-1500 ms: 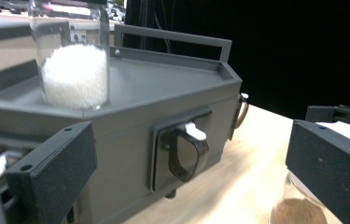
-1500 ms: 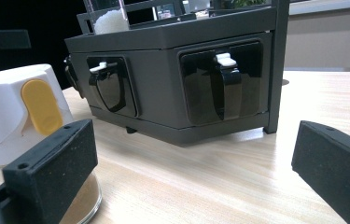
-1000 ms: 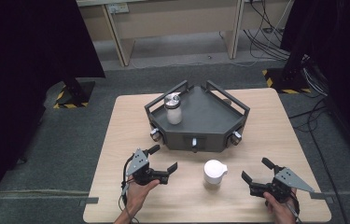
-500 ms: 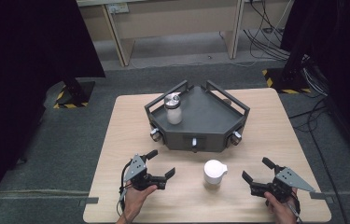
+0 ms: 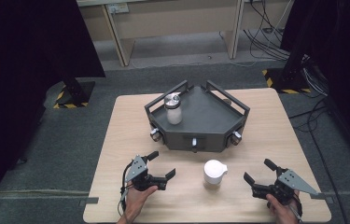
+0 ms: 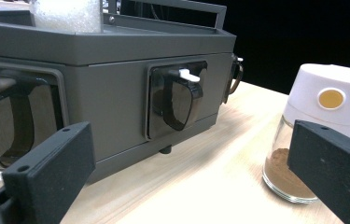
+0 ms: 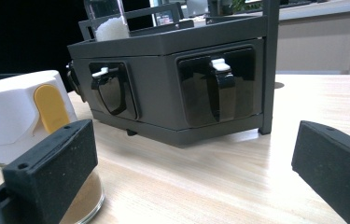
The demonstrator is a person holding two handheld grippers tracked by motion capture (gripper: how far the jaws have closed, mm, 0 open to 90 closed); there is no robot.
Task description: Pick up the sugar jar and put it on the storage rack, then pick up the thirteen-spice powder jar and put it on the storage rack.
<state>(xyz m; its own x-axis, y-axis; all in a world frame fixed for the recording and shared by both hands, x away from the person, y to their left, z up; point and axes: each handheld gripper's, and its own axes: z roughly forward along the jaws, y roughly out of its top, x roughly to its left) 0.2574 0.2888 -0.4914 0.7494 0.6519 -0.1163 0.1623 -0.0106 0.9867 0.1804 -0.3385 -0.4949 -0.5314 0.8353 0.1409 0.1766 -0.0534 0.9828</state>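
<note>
A dark grey rack (image 5: 205, 116) with hooks on its front faces stands mid-table. On its left corner stands a glass jar of white grains (image 5: 173, 108), also seen in the right gripper view (image 7: 109, 21). A white-lidded jar of brown powder (image 5: 213, 173) stands in front of the rack, between my grippers. My left gripper (image 5: 162, 164) is open to the jar's left, with nothing between its jaws. My right gripper (image 5: 258, 171) is open to the jar's right. In the left gripper view the jar (image 6: 312, 93) stands behind the right jaw. In the right gripper view it (image 7: 18, 112) stands behind the left jaw.
The wooden table (image 5: 266, 121) has bare room left and right of the rack. The rack's front faces (image 6: 116, 84) (image 7: 172, 79) carry dark recessed handles with white clips. Beyond the table are a grey floor, desk legs and cables.
The left gripper has drifted slightly toward the table's front edge. The right gripper, the jars and the rack have not moved.
</note>
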